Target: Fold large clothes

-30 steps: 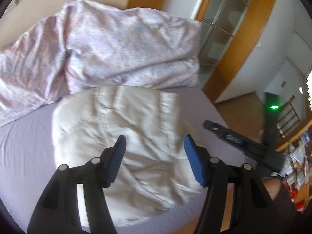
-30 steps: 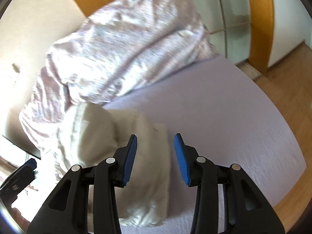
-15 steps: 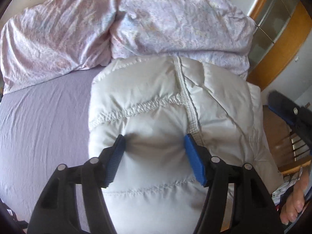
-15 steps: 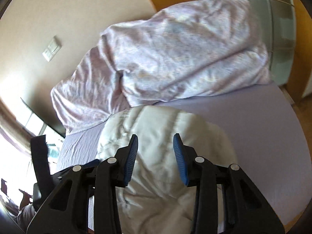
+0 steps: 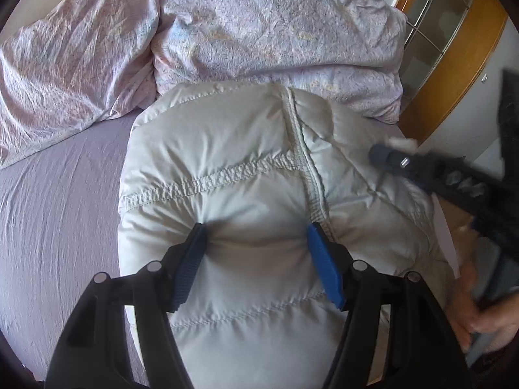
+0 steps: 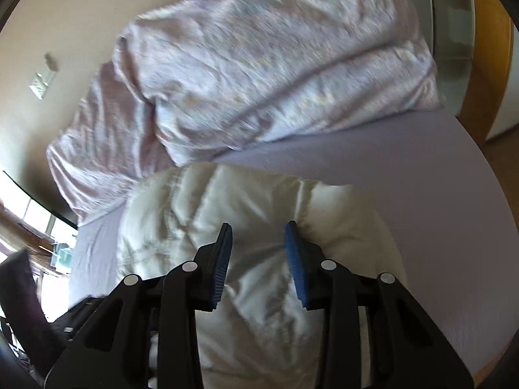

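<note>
Padding of the white puffer jacket (image 5: 246,175) is being dented on either side of the left gripper (image 5: 256,243), whose jaws are standing fairly wide and being pushed down into the bulge rather than pinched shut on it. A second ago this gripper was being held above the jacket, with the right gripper seen beyond the jacket; now it is being pressed into the top layer, so the bundle is being flattened and pinned. The jacket is lying bunched in a thick mound near the front edge of the bed (image 5: 48,194), on the lilac sheet, with its far side just beside the crumpled patterned duvet (image 5: 259,26) heaped toward the head of the bed.

From the other side, the right gripper (image 6: 258,253) is being brought over the same mound; its jaws have just been closing, and a ridge of jacket fabric is being gathered between them, though a firm pinch cannot be confirmed in the blurred view. In the left view it is blurred at the right, beside the person's hand (image 5: 480,311). Folding is judged to be at a compress-and-tuck stage.
</note>
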Tool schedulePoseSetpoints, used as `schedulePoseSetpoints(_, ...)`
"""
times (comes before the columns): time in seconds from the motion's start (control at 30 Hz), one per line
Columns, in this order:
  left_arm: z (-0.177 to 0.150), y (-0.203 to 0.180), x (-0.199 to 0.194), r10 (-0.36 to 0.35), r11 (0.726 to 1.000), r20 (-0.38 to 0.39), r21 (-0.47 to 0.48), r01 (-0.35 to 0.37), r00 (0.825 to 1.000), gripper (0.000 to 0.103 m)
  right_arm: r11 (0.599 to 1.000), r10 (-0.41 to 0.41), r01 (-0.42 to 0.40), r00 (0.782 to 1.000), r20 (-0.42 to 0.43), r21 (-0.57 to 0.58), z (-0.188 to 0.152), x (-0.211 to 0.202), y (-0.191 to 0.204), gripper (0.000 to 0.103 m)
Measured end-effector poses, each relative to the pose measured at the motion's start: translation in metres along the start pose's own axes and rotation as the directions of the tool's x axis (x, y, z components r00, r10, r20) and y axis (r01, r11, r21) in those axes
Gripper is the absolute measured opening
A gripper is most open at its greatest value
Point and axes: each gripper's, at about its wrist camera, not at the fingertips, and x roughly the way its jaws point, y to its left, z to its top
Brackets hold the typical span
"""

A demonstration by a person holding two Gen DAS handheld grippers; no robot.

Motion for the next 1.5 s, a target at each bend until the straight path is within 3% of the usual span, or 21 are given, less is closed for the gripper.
schedulePoseSetpoints(0.23,0.009,0.003,-0.017,-0.005,1.0,0.054,-0.012,0.006,0.999,0.064,0.999,-0.018,0.02,0.999,-0.043,0.042,-0.022,0.024,-0.025,0.028)
schedulePoseSetpoints(0.6,0.024,0.013,-0.001,0.103,0.994,0.081,0.013,-0.105,0.991,0.065,0.996,0.013,-0.009,0.999,-0.045,0.087,-0.032,0.037,-0.038,0.028)
schedulePoseSetpoints(0.83,0.023,0.014,0.017,0.162,0.985,0.107,0.047,-0.168,0.981,0.078,0.996,0.009,-0.006,0.999,-0.043,0.087,-0.032,0.042,-0.038,0.028)
schedulePoseSetpoints(1.03,0.022,0.028,0.033,0.163,0.986,0.1,0.019,-0.166,0.982,0.087,0.997,-0.002,0.005,0.999,-0.036,0.077,-0.032,0.045,-0.037,0.028)
schedulePoseSetpoints(1.5,0.012,0.04,0.053,0.164,0.986,0.125,-0.002,-0.165,0.978,0.096,0.998,-0.027,0.027,1.0,0.001,0.052,-0.036,0.048,-0.032,0.028)
